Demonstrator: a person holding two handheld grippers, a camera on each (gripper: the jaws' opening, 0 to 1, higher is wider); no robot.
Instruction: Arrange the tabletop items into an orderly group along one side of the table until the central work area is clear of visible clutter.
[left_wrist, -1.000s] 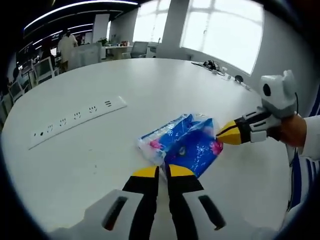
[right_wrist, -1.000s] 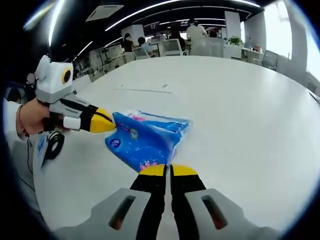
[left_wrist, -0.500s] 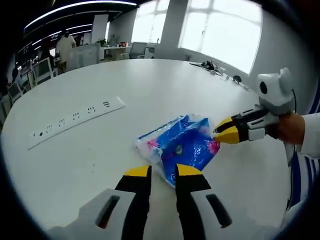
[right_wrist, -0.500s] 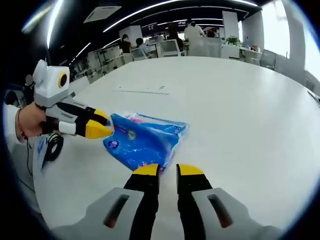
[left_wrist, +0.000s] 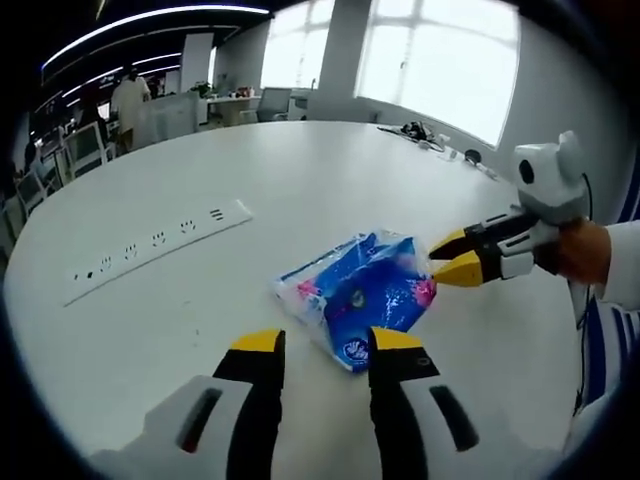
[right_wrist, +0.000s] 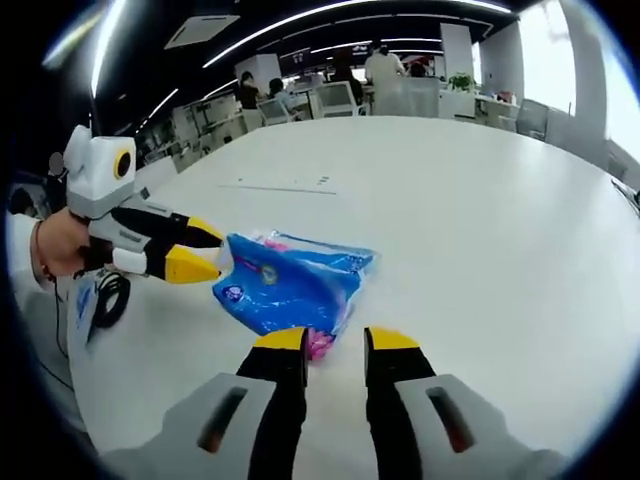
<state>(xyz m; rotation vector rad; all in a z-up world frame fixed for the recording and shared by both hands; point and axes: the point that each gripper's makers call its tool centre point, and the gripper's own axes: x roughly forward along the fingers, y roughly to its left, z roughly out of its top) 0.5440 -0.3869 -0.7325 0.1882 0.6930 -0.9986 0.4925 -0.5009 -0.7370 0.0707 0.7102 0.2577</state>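
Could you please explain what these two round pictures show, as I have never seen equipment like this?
A person holds a two-jaw gripper in each hand, and each carries a fisheye camera looking along its own jaws. The left gripper view shows the left gripper at the bottom and the right gripper entering from the right; the right gripper view mirrors this. Both stand open, holding nothing. Between them, on the white round table, lies a blue plastic-wrapped packet. A white power strip lies farther off.
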